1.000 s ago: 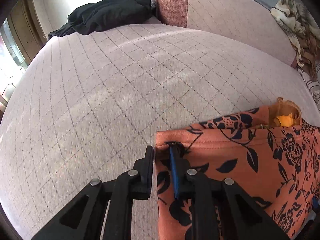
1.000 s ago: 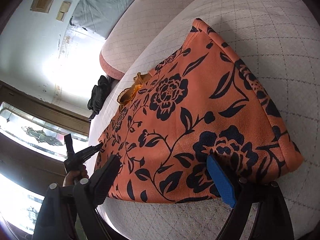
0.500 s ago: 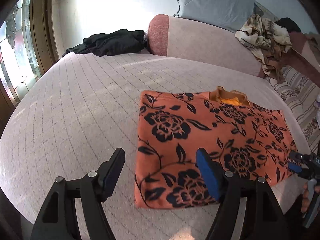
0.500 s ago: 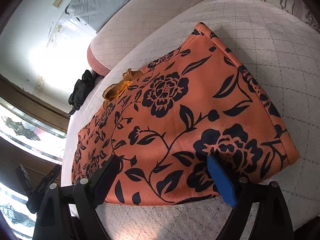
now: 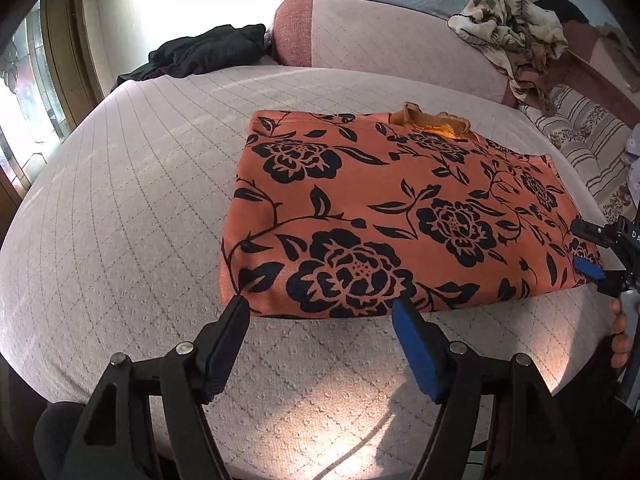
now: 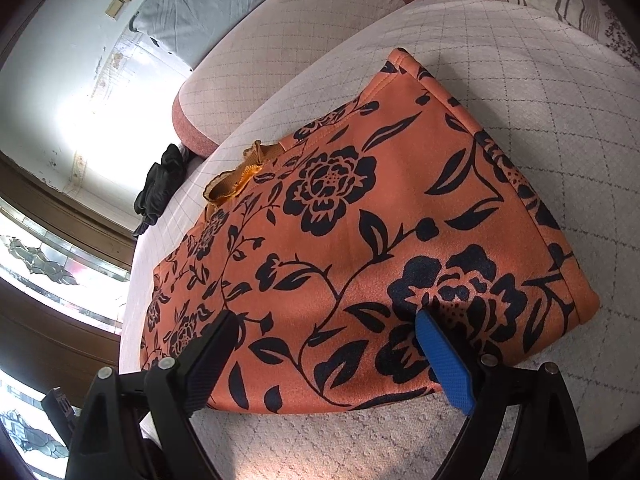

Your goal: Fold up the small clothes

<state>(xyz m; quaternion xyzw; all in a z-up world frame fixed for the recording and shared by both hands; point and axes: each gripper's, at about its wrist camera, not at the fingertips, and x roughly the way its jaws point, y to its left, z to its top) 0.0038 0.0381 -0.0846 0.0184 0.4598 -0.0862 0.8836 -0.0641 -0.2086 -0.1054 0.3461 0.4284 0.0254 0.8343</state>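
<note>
A: Where's the orange floral garment rn?

B: Flat on the quilted bed, folded into a rectangle. Near edge sits just ahead of the left gripper tips. Its left finger is right at the near-left corner, can't tell if touching; blue pad is by the near edge further right.

A: Holding anything?

B: No. Jaws have just been opening, now spread wide, nothing between them. Looks released, prob so the fold stays put.

A: Right side?

B: Right gripper also spread wide, hovering over the near-right part of the cloth. Fabric shows past both fingers, no pinch visible. From the left view its tips sit at the far-right corner.

A: Why one per end?

B: My guess: ready to take both ends of the near edge for another fold. Orange collar bit peeks out at the far edge, beyond the fingers.

A: Other stuff?

B: Black clothes far back left, well apart.
</note>
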